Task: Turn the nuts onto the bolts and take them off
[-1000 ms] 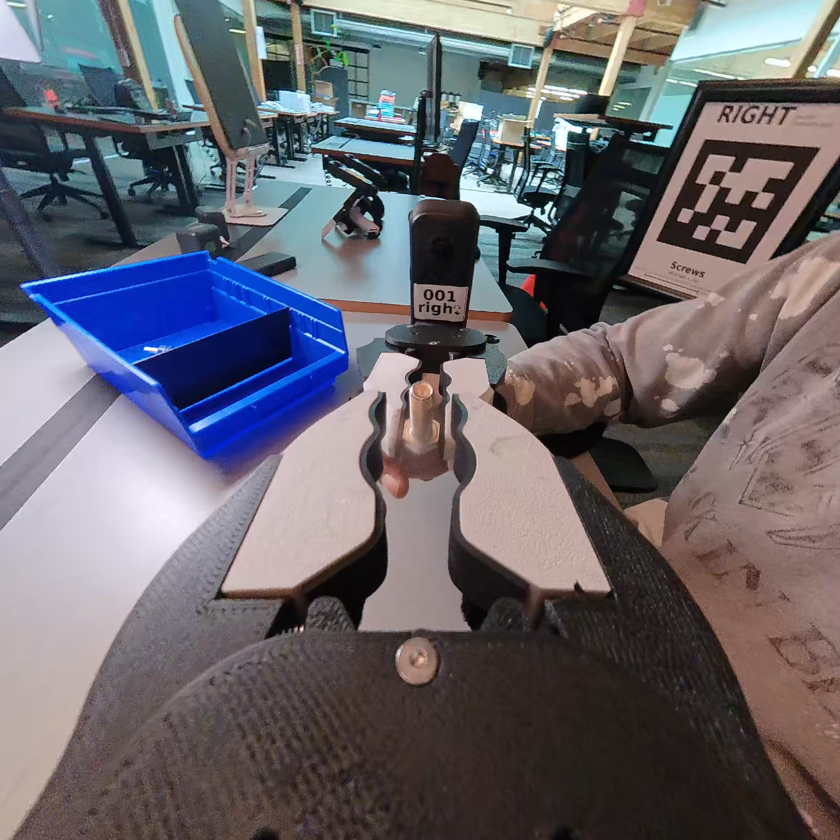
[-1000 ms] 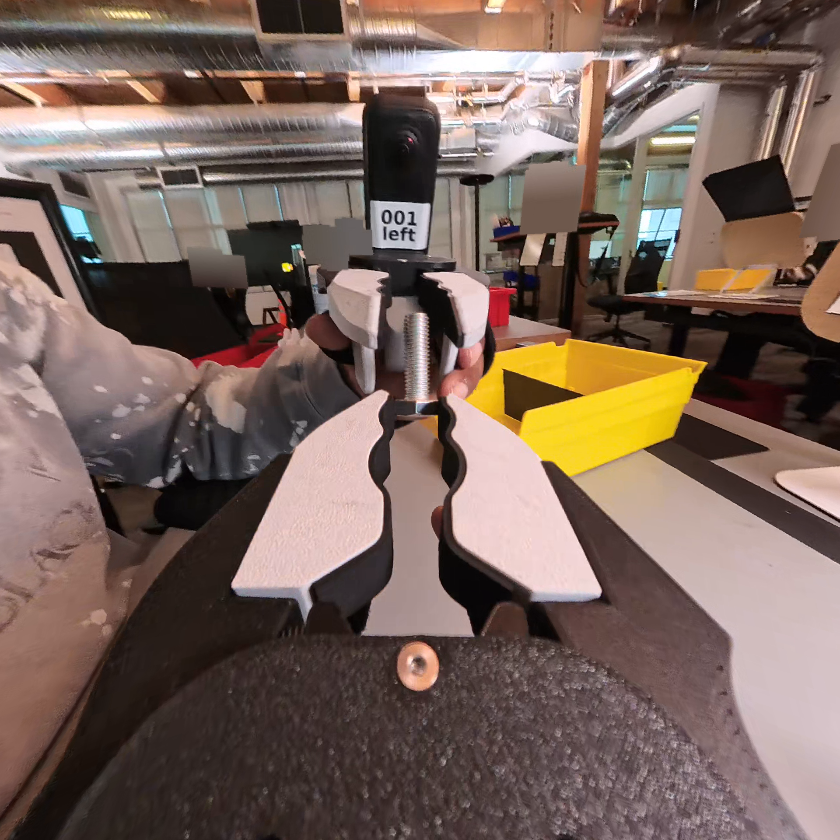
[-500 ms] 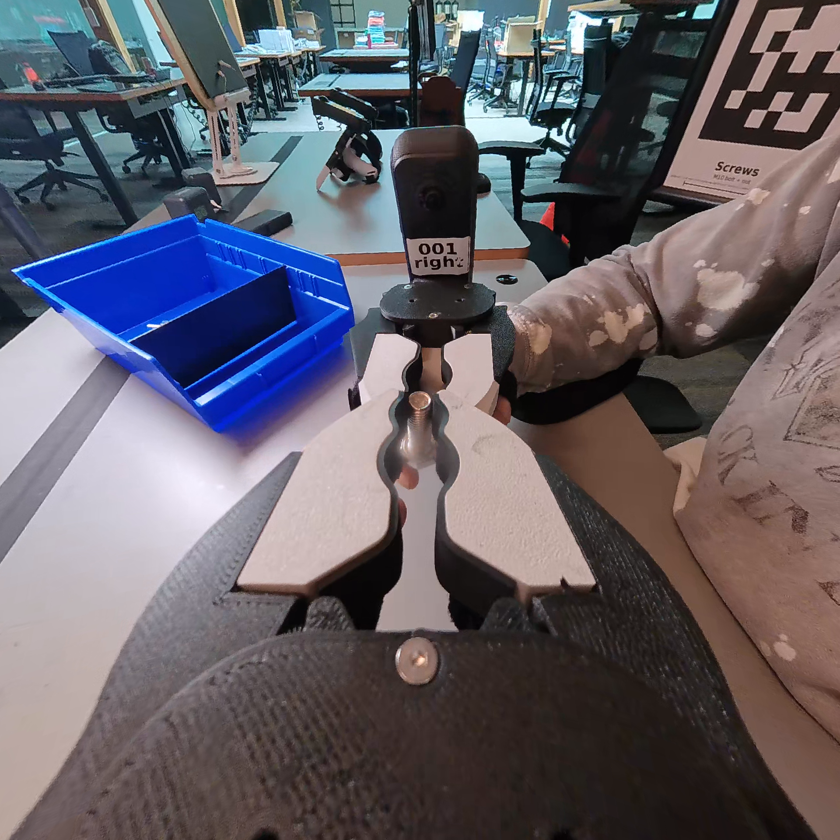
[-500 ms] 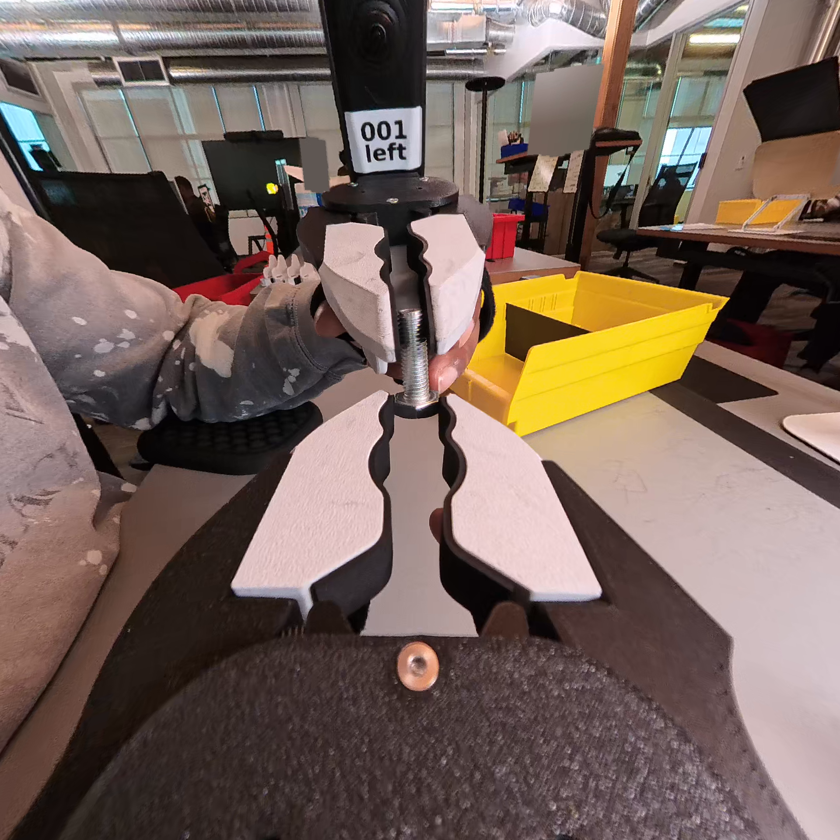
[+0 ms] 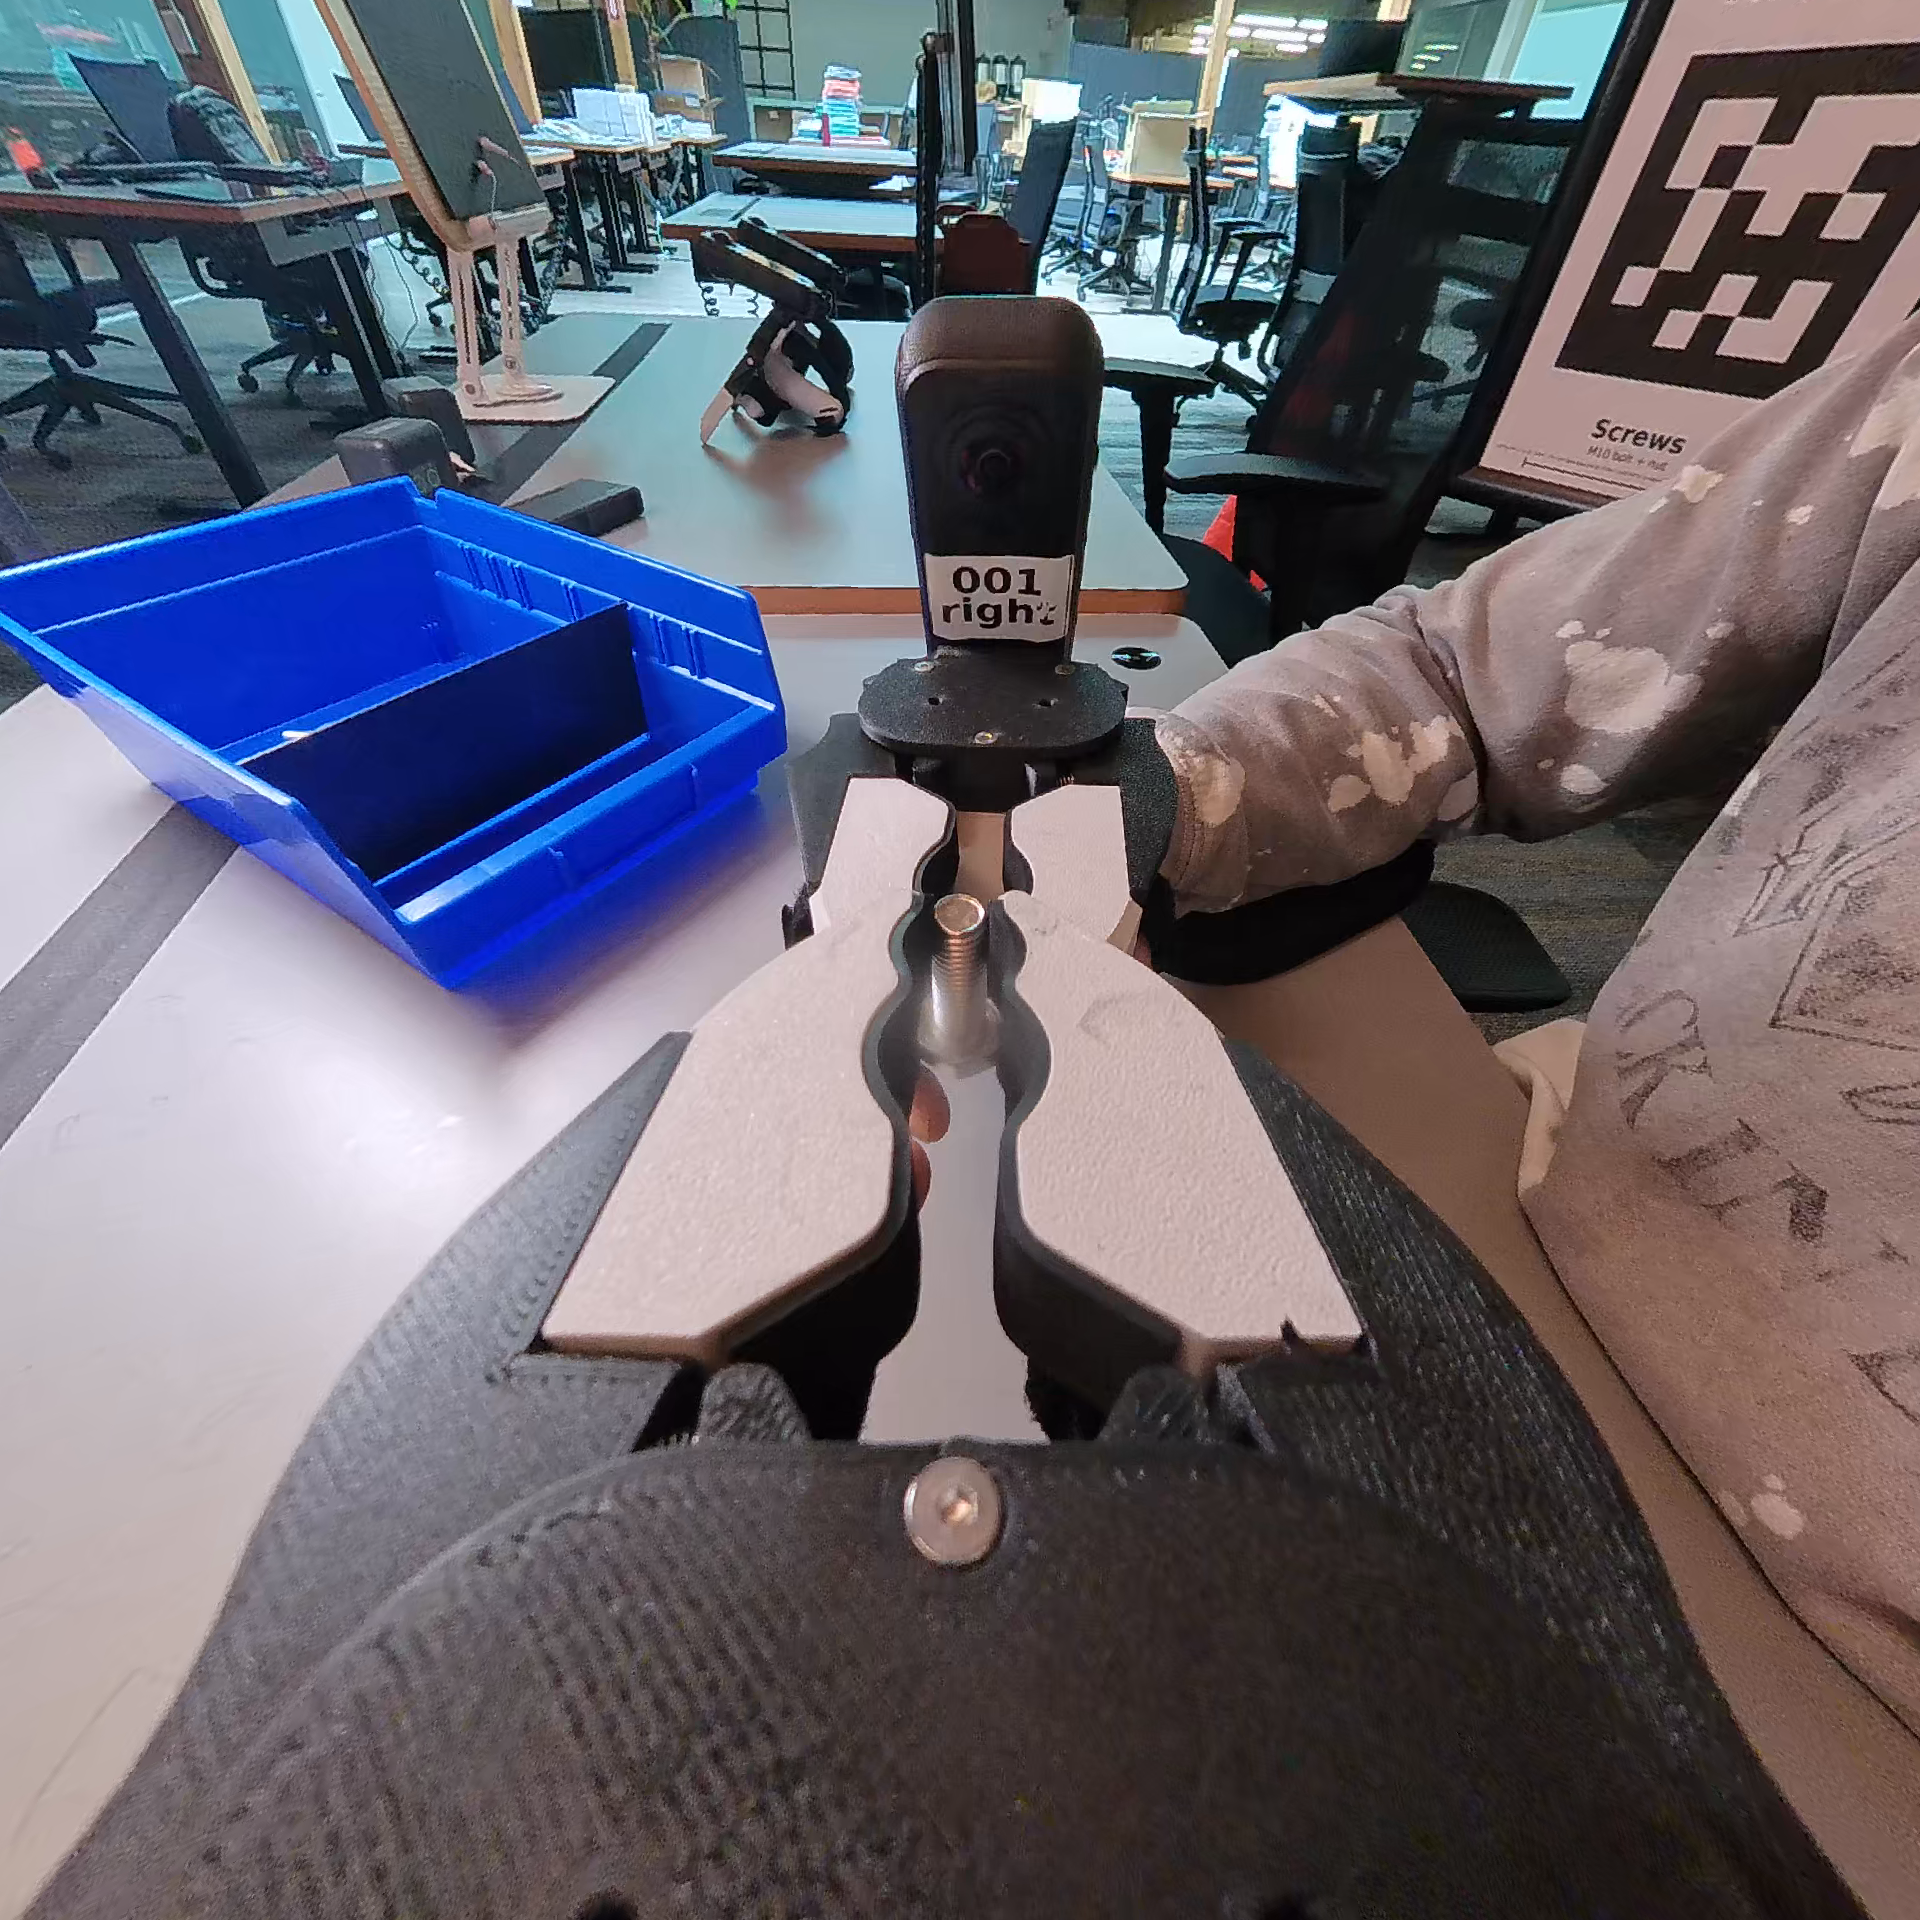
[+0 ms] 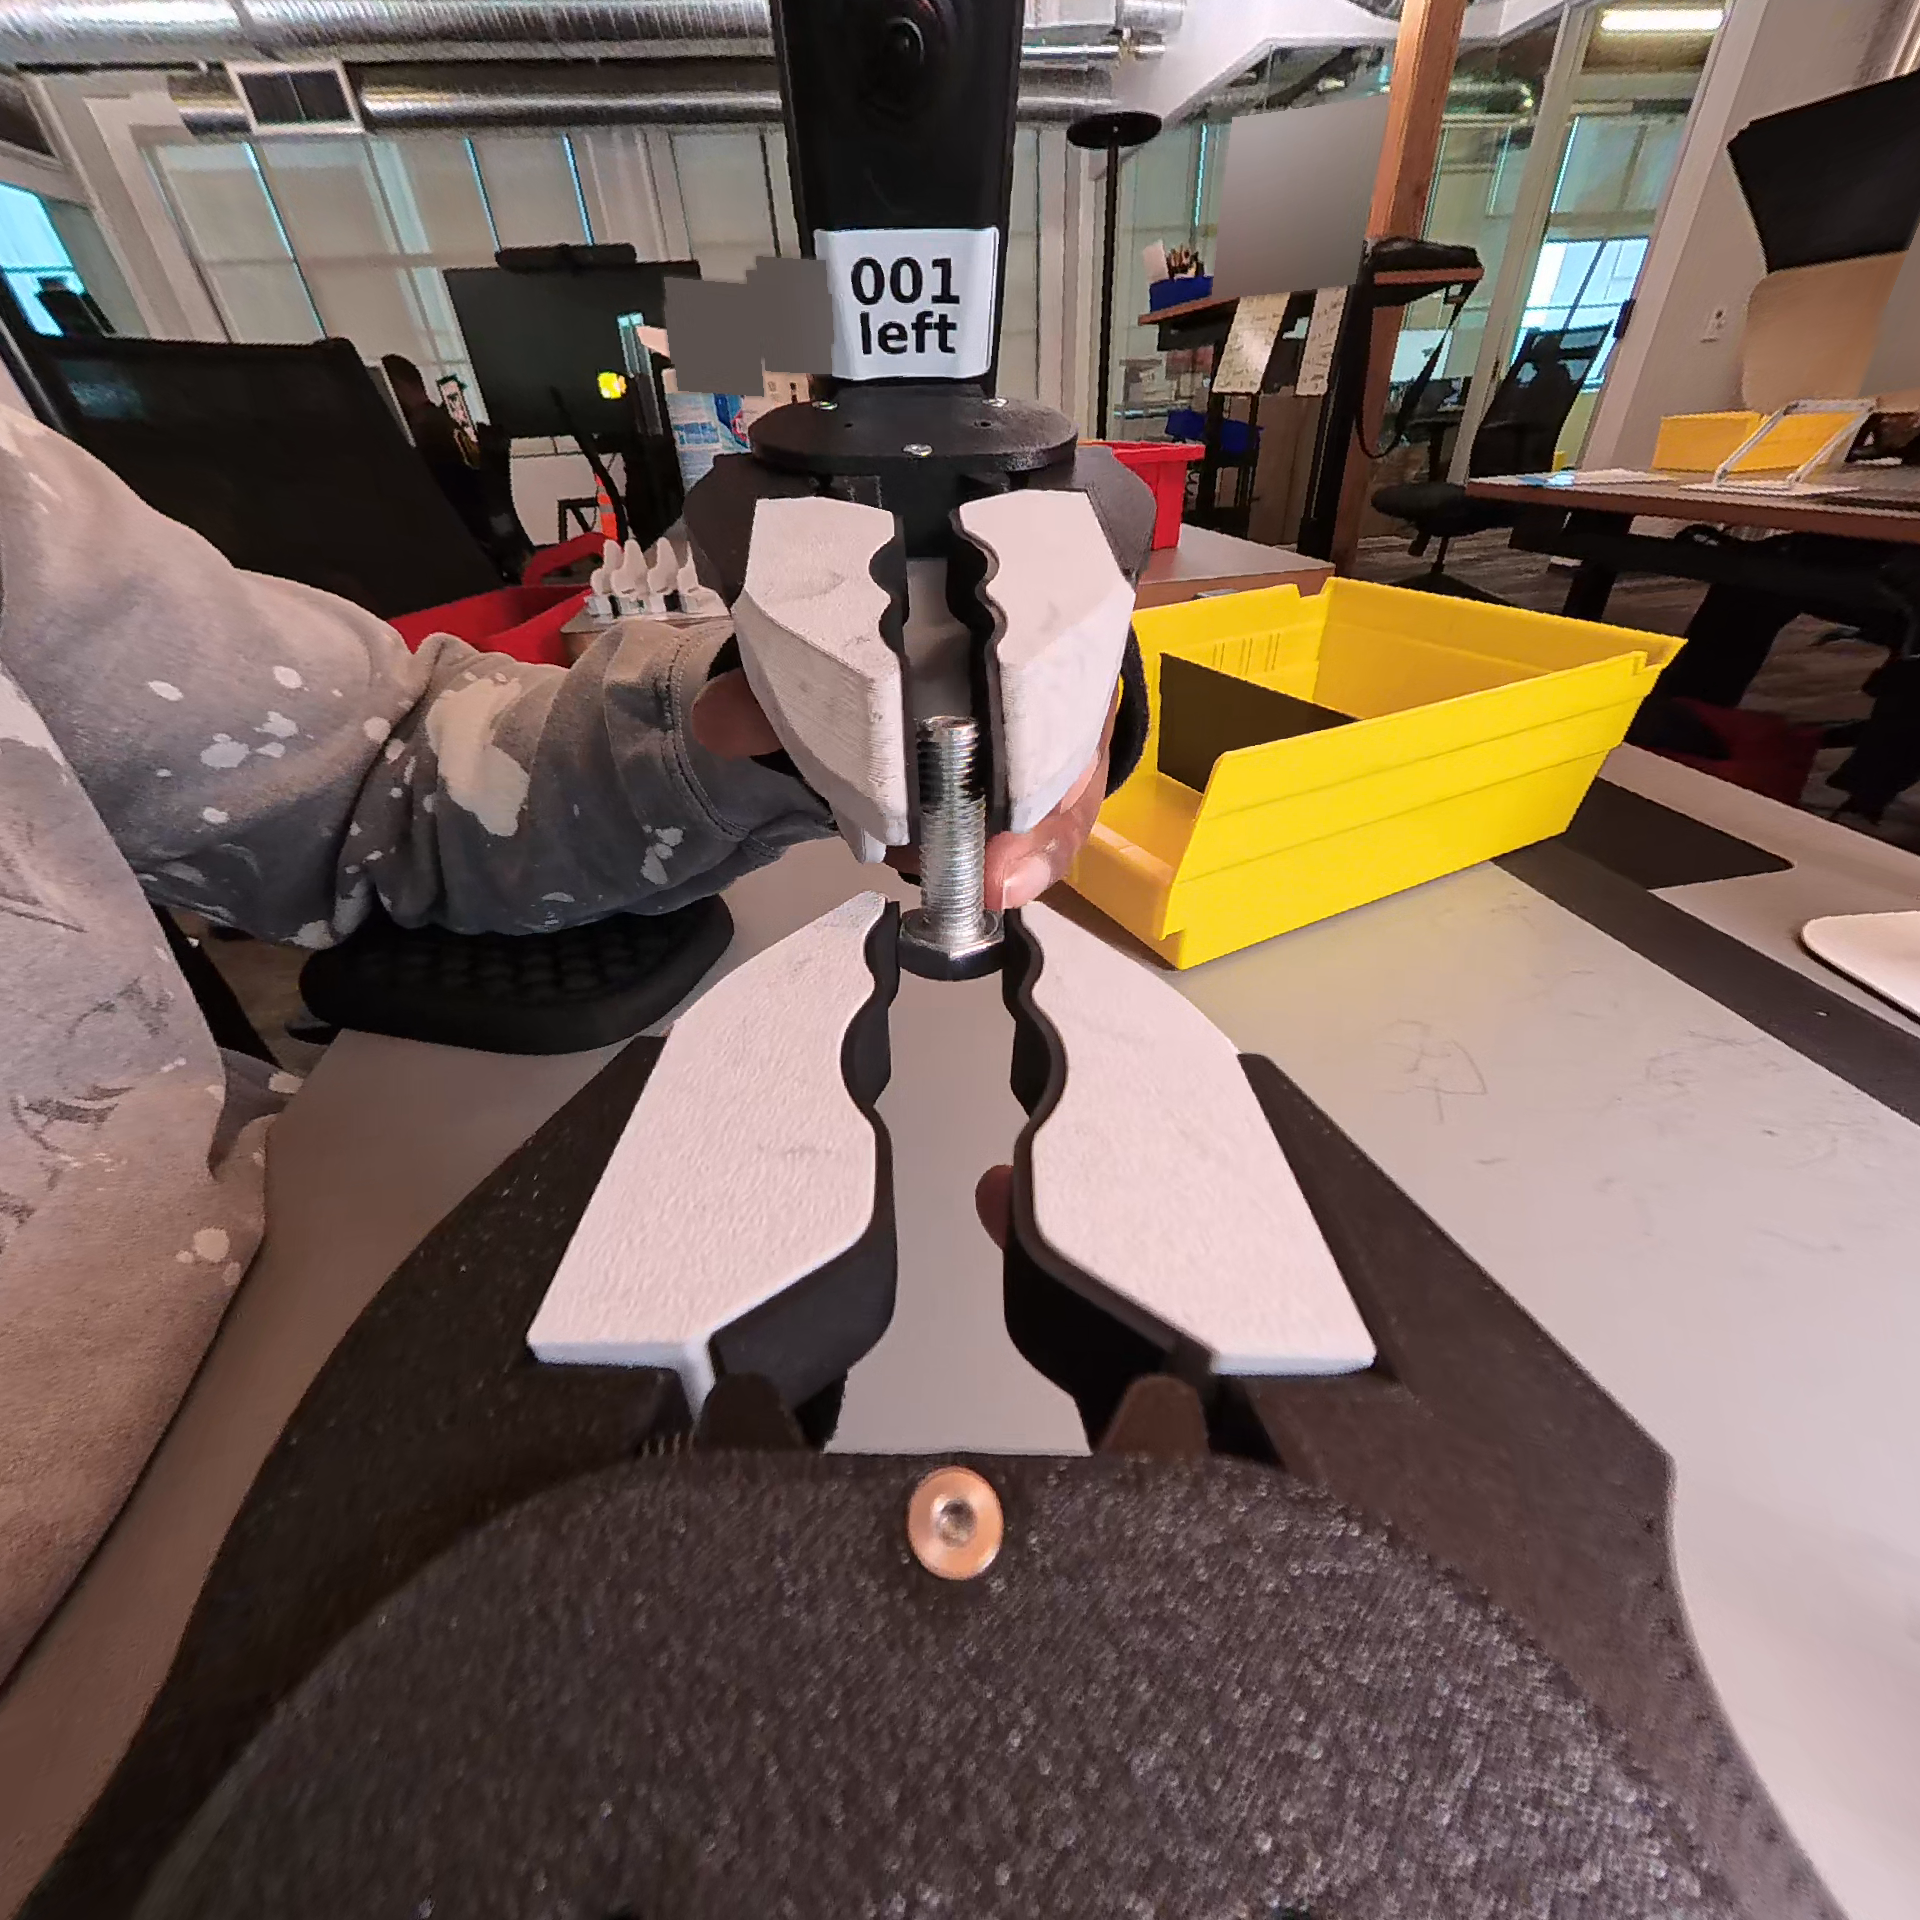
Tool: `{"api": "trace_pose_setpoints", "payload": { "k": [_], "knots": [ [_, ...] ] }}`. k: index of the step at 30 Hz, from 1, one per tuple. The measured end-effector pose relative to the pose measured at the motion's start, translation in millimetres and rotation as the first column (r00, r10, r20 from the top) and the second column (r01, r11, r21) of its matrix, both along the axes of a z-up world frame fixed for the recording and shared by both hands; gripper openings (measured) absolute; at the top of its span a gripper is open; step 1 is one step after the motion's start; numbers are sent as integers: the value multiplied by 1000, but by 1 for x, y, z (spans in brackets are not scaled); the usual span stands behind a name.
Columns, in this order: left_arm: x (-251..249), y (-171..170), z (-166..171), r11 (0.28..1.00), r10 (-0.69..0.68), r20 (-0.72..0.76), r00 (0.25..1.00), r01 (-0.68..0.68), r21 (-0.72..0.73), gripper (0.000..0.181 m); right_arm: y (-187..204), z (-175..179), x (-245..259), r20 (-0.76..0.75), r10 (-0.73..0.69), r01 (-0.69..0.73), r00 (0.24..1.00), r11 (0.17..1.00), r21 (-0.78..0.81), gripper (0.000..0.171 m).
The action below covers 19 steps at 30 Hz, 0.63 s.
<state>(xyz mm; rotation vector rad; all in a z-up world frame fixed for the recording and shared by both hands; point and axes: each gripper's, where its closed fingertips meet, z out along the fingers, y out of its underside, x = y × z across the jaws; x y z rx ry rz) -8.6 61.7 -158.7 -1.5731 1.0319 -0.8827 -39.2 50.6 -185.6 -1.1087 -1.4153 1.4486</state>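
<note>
A steel bolt (image 5: 954, 987) is clamped in my left gripper (image 5: 958, 914), its wider end seated in the fingers' notch and its shaft pointing away at my right gripper (image 5: 971, 883). In the right wrist view, my right gripper (image 6: 951, 935) is shut on a hex nut (image 6: 951, 943) at the near end of the threaded bolt (image 6: 951, 821). The shaft runs up between the fingers of the left gripper (image 6: 940, 842) facing it. Both grippers meet nose to nose just above the table (image 5: 260, 1195).
A blue divided bin (image 5: 436, 914) stands left of the grippers. A yellow divided bin (image 6: 1351, 831) stands on the other side. A person's grey speckled sleeve (image 5: 1455, 727) reaches in over a black pad (image 6: 520, 977). A black-and-white marker board (image 5: 1745, 208) stands behind. Only a small space, under 4 cm, lies between the two pairs of fingers.
Both grippers have tilted down toward the table, still joined on the bolt. Both grips look the same as before.
</note>
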Motion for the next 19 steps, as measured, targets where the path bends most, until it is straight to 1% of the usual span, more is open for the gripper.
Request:
{"api": "trace_pose_setpoints", "payload": {
  "k": [4, 5, 7, 9, 11, 13, 15, 17, 19],
  "knots": [
    [-1, 0, 2, 1000, 5, 12, 1000, -5, -1, 10, 1, 1, 1, -4, -2, 2, 1000, 1000, -9, 19],
    [-3, -1, 4, 1000, 5, 24, 1000, -5, 2, 14, 1, 1, 1, -5, -4, 4, 1000, 1000, -8, 19],
    [-9, -1, 15, 1000, 6, 61, 998, -6, 9, 29, 3, 2, 2, -11, -12, 12, 1000, 1000, -13, 19],
    [-27, 3, 30, 997, 59, 79, 995, -63, 40, 35, 9, 6, 4, -24, -28, 27, 999, 999, -27, 19],
    [-57, 10, 48, 983, 157, 80, 984, -163, 81, 36, 18, 11, 9, -40, -60, 59, 997, 998, -23, 19],
    [-102, 21, 63, 942, 311, 74, 947, -318, 104, 32, 27, 19, 15, -60, -88, 87, 994, 996, -23, 19],
    [-152, 32, 65, 881, 463, 41, 885, -465, 84, 30, 35, 24, 20, -71, -115, 114, 991, 993, -17, 19],
    [-200, 45, 48, 800, 600, -37, 799, -600, 9, 28, 42, 27, 24, -79, -134, 132, 988, 991, -21, 19],
    [-241, 56, 17, 703, 696, -148, 702, -709, -55, 26, 45, 25, 24, -79, -141, 139, 987, 990, -32, 19]
  ]
}}
